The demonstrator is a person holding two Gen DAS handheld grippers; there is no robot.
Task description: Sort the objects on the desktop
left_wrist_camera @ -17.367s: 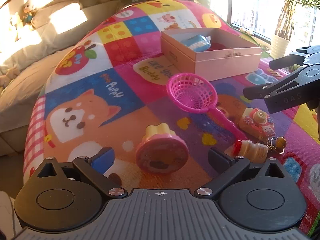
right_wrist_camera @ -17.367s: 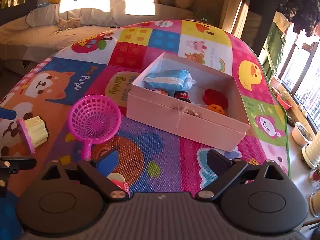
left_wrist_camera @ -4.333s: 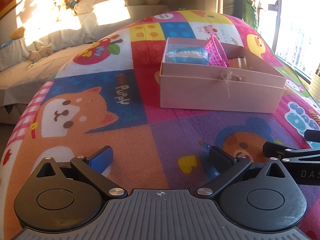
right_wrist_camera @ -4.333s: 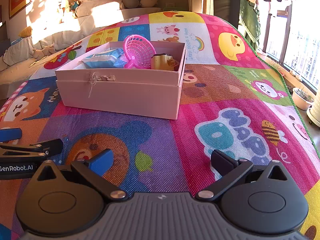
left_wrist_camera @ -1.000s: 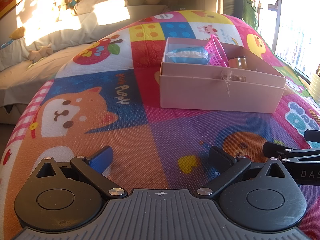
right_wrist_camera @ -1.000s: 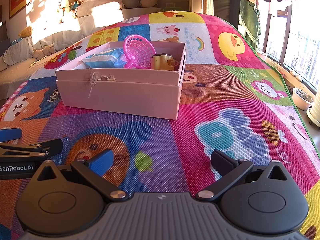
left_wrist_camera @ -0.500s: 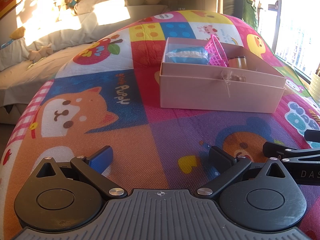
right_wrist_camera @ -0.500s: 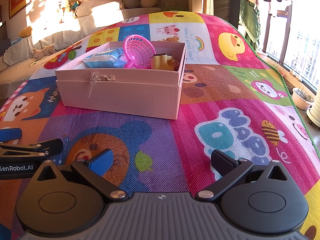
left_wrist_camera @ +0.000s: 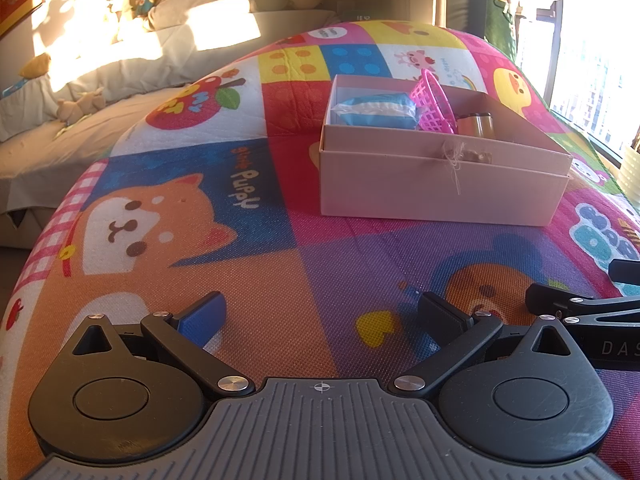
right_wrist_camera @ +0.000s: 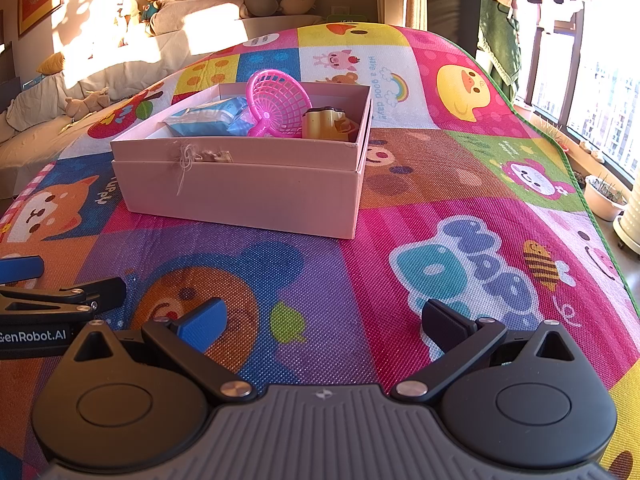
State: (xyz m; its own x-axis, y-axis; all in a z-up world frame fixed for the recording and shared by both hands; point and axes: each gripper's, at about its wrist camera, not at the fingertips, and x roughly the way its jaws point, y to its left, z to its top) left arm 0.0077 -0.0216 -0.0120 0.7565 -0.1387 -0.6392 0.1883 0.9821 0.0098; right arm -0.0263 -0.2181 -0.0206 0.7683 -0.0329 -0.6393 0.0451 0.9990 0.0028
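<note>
A pink cardboard box [left_wrist_camera: 440, 196] [right_wrist_camera: 248, 196] stands on the colourful cartoon play mat [left_wrist_camera: 248, 264]. Inside it lie a blue packet [left_wrist_camera: 374, 111] [right_wrist_camera: 212, 120], a pink toy sieve [left_wrist_camera: 434, 102] [right_wrist_camera: 278, 100] and a yellow toy [left_wrist_camera: 478, 123] [right_wrist_camera: 326, 122]. My left gripper [left_wrist_camera: 320, 316] is open and empty, low over the mat in front of the box. My right gripper [right_wrist_camera: 324, 318] is open and empty beside it, to the right. Each gripper's fingers show at the edge of the other's view.
A sofa with cushions and plush toys [left_wrist_camera: 168, 32] stands behind the mat on the left. Windows, hanging clothes and plant pots [right_wrist_camera: 604, 196] line the right side. The mat edge [right_wrist_camera: 592, 216] drops off at right.
Long ago, a sieve, a toy cake, a bottle and a toy camera lay on the mat; now the sieve and a yellow toy are in the box. Nothing has moved over the last second.
</note>
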